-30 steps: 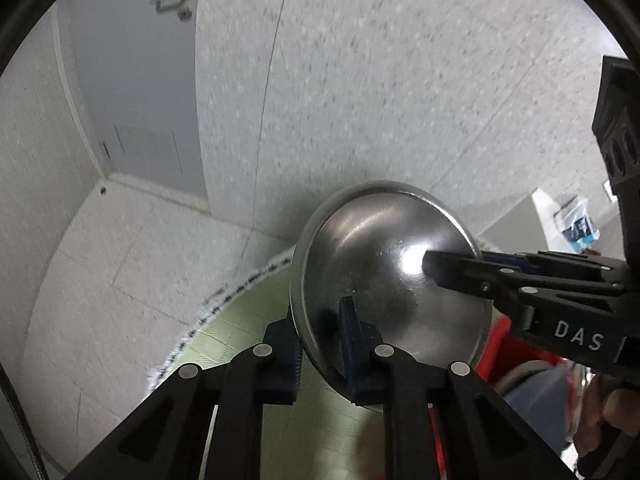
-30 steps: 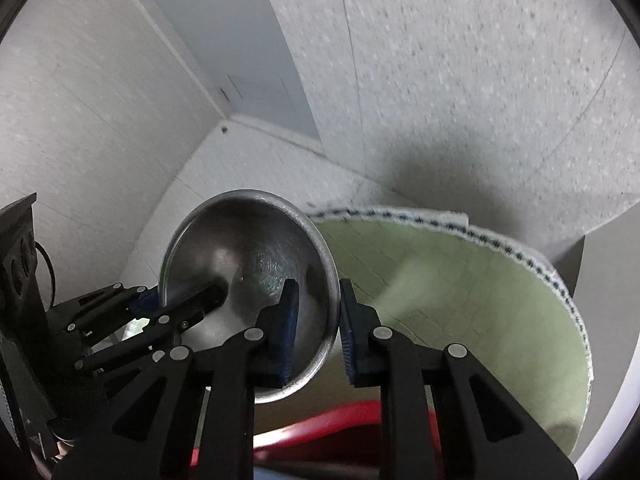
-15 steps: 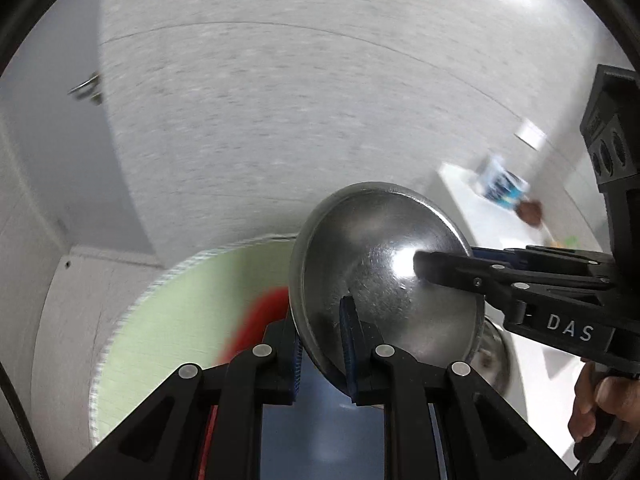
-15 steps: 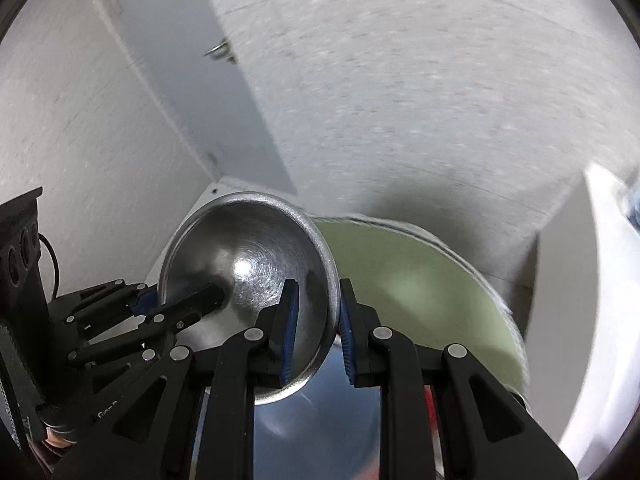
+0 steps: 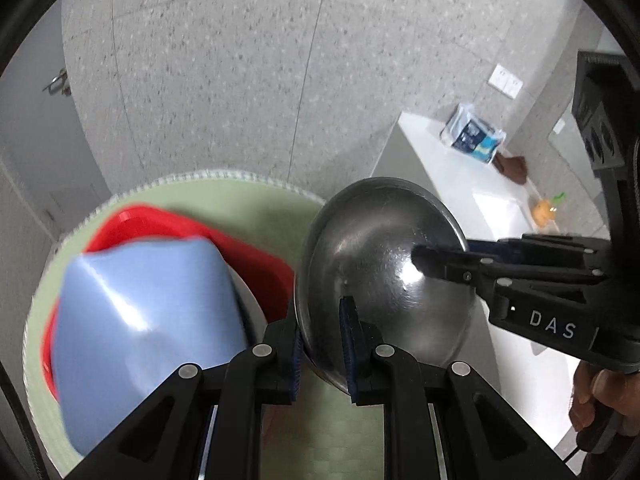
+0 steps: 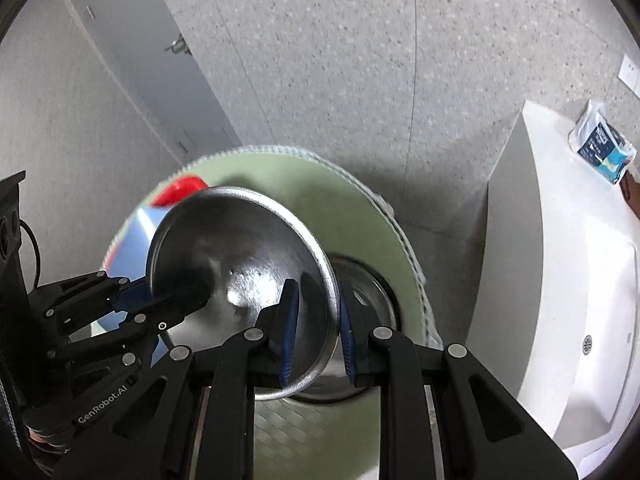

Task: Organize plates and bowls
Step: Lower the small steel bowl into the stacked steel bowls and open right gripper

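A shiny steel bowl (image 5: 380,264) hangs tilted above the table, held by its rim from two sides. My left gripper (image 5: 320,344) is shut on the near rim, one pad inside the bowl and one outside. The right gripper (image 5: 448,252) clamps the opposite rim. In the right wrist view the same bowl (image 6: 240,264) sits between my right gripper (image 6: 314,332), which is shut on its edge, and the left gripper (image 6: 160,298). Below it stands a second steel bowl (image 6: 368,296), partly hidden. A pale blue dish (image 5: 140,320) lies over a red one (image 5: 256,244).
The round table has a light green cloth (image 5: 240,196). To the right stands a white counter with a sink (image 6: 580,300), and a blue and white packet (image 5: 472,136) lies on it. A grey speckled wall and a door (image 6: 132,40) are behind. A person's hand (image 5: 600,396) grips the right tool.
Both grippers have swung sideways together with the steel bowl still clamped. The table with the blue and red dishes and the white counter has come into view beneath them.
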A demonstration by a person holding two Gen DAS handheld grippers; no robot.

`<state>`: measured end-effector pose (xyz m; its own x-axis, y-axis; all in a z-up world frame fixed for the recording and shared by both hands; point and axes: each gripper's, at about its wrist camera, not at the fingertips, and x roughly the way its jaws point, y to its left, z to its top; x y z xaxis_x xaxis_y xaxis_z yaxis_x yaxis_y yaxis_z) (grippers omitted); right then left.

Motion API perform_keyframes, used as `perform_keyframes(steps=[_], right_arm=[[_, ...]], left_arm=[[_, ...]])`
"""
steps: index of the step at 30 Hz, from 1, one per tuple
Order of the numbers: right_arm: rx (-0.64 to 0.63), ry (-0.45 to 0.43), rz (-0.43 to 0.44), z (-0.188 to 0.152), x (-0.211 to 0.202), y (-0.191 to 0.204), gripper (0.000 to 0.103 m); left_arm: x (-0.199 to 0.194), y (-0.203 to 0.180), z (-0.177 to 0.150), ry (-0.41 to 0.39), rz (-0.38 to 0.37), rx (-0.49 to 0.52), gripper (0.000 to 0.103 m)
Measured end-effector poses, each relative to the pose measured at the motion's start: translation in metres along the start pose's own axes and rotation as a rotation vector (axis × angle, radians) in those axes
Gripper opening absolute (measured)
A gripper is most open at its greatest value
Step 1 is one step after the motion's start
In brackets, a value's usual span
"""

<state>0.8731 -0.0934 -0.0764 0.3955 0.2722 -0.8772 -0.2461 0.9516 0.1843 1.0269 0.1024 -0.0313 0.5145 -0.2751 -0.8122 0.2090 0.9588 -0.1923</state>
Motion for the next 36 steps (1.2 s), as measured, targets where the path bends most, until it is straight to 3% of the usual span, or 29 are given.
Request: perform_keyframes(steps=[10, 18, 22, 26, 28, 30, 34, 36], right_arm=[[-0.049, 0.047, -0.017, -0.029, 0.031, -0.029, 0.019], [-0.132, 0.017, -0.105, -0.037, 0.043, -0.021, 0.022], [-0.114, 0.01, -0.083, -0.037, 0.046, -0.029, 0.023], [-0.088, 0.001, -0.053, -0.036, 0.043, -0.035, 0.024], [-0.077, -0.014, -0.042, -0.036, 0.04, -0.037, 0.04], [-0.063, -0.025, -0.026, -0.037, 0.036, -0.041, 0.05], [-0.022, -0.053, -0.003, -0.037, 0.027, -0.052, 0.05], [0.0, -0.065, -0.002, -0.037, 0.024, -0.058, 0.056]], left_arm=[[0.066, -0.05, 0.003, 0.061, 0.078, -0.017, 0.014], [0.089, -0.055, -0.001, 0.076, 0.102, -0.029, 0.018], [0.095, -0.054, -0.002, 0.069, 0.094, -0.028, 0.024], [0.093, -0.052, -0.003, 0.059, 0.079, -0.024, 0.04], [0.089, -0.054, -0.003, 0.044, 0.079, -0.021, 0.048], [0.083, -0.055, -0.006, 0.029, 0.08, -0.022, 0.057], [0.065, -0.054, -0.016, -0.024, 0.073, -0.044, 0.066], [0.056, -0.053, -0.022, -0.05, 0.073, -0.075, 0.077]])
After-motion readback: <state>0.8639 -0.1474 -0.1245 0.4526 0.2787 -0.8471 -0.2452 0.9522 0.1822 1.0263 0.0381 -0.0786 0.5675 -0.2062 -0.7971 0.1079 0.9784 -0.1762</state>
